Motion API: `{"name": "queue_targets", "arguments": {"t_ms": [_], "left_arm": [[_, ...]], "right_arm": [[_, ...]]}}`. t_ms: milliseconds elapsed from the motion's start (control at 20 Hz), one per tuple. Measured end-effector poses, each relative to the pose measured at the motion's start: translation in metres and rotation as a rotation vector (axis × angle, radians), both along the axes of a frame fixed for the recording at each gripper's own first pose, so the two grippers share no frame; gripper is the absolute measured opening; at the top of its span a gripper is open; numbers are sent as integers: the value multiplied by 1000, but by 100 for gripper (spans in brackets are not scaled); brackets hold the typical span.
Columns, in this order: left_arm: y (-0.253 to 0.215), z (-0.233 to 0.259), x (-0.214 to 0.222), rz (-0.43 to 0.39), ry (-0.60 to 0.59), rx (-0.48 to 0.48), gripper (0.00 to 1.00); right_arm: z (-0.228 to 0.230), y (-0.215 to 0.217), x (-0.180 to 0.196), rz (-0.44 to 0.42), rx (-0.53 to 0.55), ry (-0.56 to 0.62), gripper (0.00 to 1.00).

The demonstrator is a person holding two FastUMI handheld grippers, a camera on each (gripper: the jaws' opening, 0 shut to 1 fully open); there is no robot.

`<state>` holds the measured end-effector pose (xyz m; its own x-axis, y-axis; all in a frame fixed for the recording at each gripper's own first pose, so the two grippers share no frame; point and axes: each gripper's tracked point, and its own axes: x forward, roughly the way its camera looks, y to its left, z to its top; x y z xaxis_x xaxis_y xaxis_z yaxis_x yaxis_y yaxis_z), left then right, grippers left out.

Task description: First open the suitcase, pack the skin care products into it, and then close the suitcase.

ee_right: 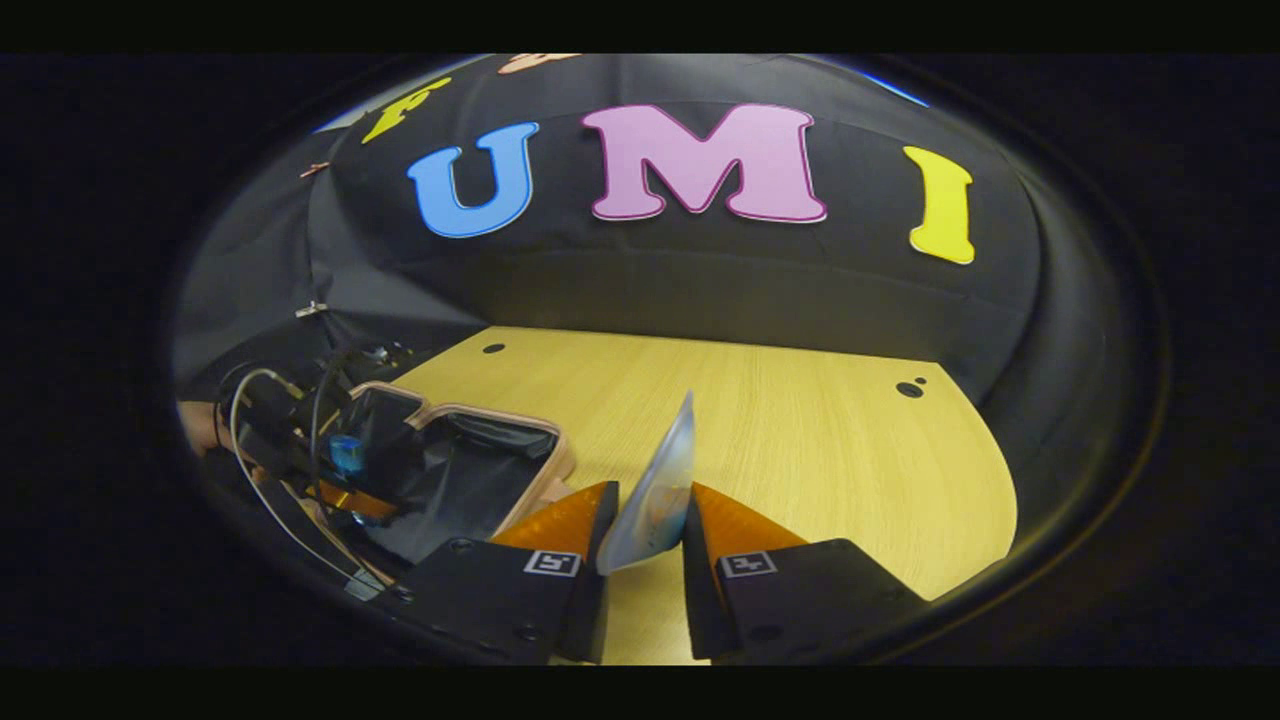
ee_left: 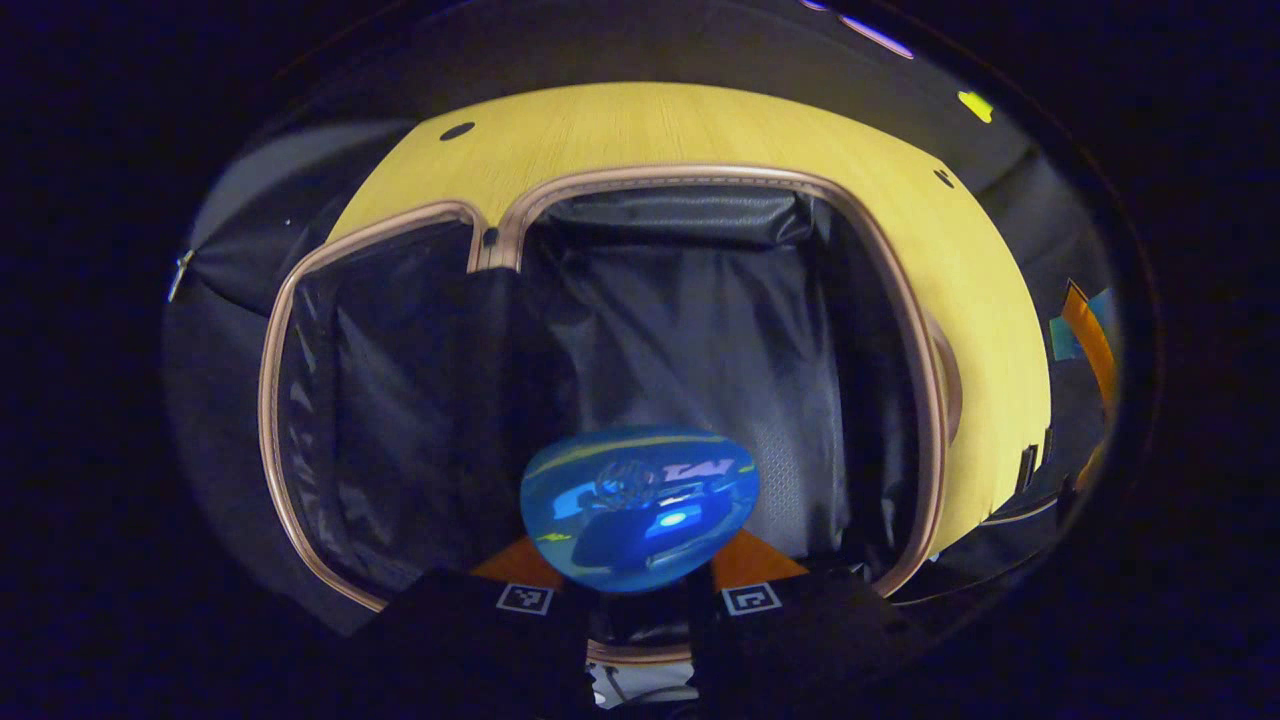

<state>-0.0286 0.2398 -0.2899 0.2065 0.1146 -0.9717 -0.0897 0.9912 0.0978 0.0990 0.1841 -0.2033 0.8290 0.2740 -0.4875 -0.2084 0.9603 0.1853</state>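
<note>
The suitcase (ee_left: 600,330) lies open on the wooden table (ee_left: 700,125), both black-lined halves showing inside a pinkish rim. My left gripper (ee_left: 638,580) is shut on a glossy blue skin care bottle (ee_left: 640,505), held above the suitcase's near edge. In the right gripper view, my right gripper (ee_right: 650,535) is shut on a thin silvery sachet (ee_right: 655,495) standing on edge over the table. The open suitcase (ee_right: 470,470) lies to its left there, with the left gripper (ee_right: 345,470) and the blue bottle (ee_right: 345,453) over it.
Bare wooden table (ee_right: 800,440) spreads ahead and to the right of the right gripper, ending at the black cloth wall (ee_right: 700,280). Cables (ee_right: 250,440) loop off the left gripper. The table has small dark holes (ee_right: 908,388) near its corners.
</note>
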Motion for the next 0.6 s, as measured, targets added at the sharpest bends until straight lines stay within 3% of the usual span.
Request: {"name": "queue_targets", "arguments": {"t_ms": [200,350,500,600], "left_arm": [[0,-21,-14,-2,66,-30,45],[-3,-38,-18,5,84,-20,51],[-5,-34,-15,-1,47,-31,51],[-7,-29,-16,8,26,-44,59]], "right_arm": [[1,13,-11,6,-15,10,35],[4,23,-19,13,-20,10,35],[6,31,-24,18,-32,10,35],[4,40,-27,27,-30,21,35]]}}
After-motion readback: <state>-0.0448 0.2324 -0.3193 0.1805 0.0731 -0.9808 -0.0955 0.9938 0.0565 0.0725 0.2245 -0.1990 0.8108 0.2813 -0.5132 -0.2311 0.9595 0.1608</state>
